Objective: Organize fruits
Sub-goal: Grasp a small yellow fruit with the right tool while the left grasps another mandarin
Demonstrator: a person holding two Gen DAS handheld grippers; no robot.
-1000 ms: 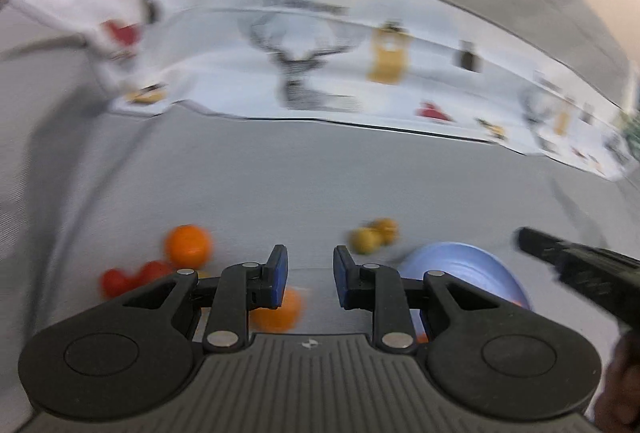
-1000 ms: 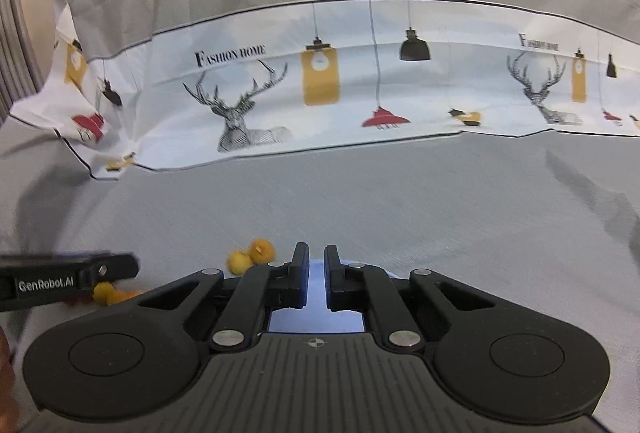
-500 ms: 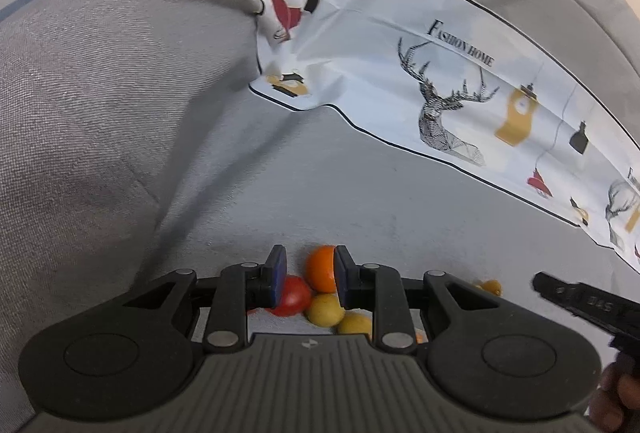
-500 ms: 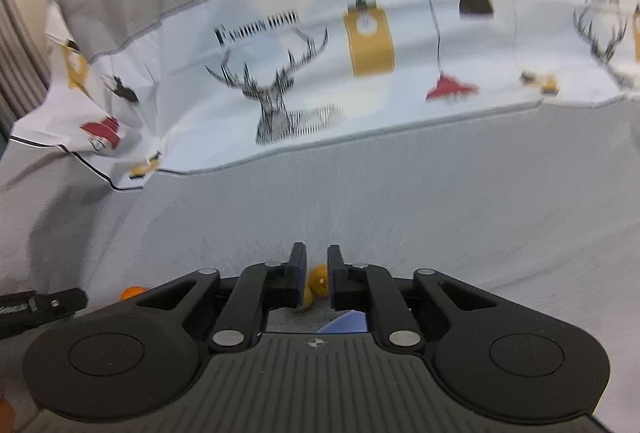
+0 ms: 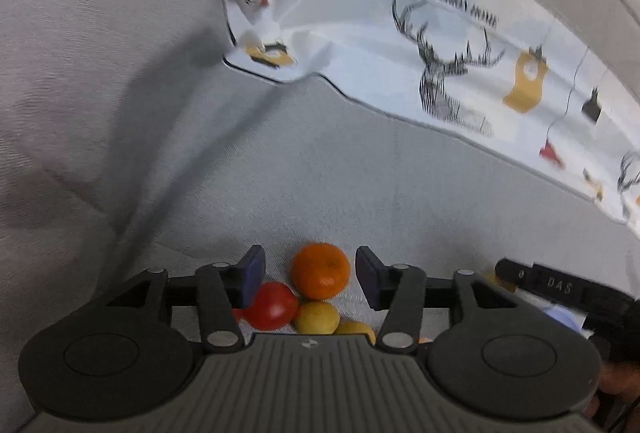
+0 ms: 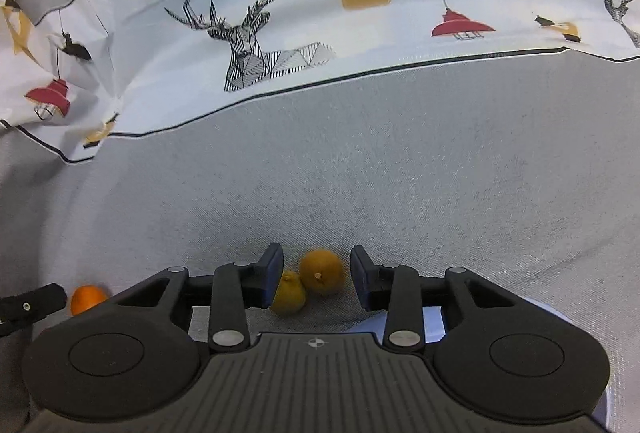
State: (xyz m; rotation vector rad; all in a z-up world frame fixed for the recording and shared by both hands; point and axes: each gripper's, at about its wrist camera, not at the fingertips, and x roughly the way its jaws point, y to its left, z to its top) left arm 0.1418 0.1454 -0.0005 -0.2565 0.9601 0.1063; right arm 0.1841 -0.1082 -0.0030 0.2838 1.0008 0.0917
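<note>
The left gripper (image 5: 310, 275) hangs over a small pile of fruit with its jaws released; they have just been opening, and the orange (image 5: 320, 270) shows in the gap between the pads without either pad touching it. Just below the orange lie a red tomato (image 5: 273, 305) and a yellow fruit (image 5: 317, 317), both partly hidden by the gripper's body; a second yellow fruit (image 5: 356, 329) below them is mostly cut off. The right gripper (image 6: 316, 279) is also released, its jaws having just been opening, and frames two yellow-orange fruits: a rounder fruit (image 6: 322, 271) and a duller pear-shaped fruit (image 6: 289, 297) touching it, close to the left pad. In that view the orange (image 6: 86, 299) sits far to the left of this pair, partly behind the gripper. A pale blue dish (image 6: 434, 317) near the right gripper is largely covered, so its shape is hard to make out. Everything rests on grey cloth (image 6: 400, 173). Beyond the orange lies a white printed sheet (image 6: 280, 13) with deer heads and lamps. The left view is blurred.
</note>
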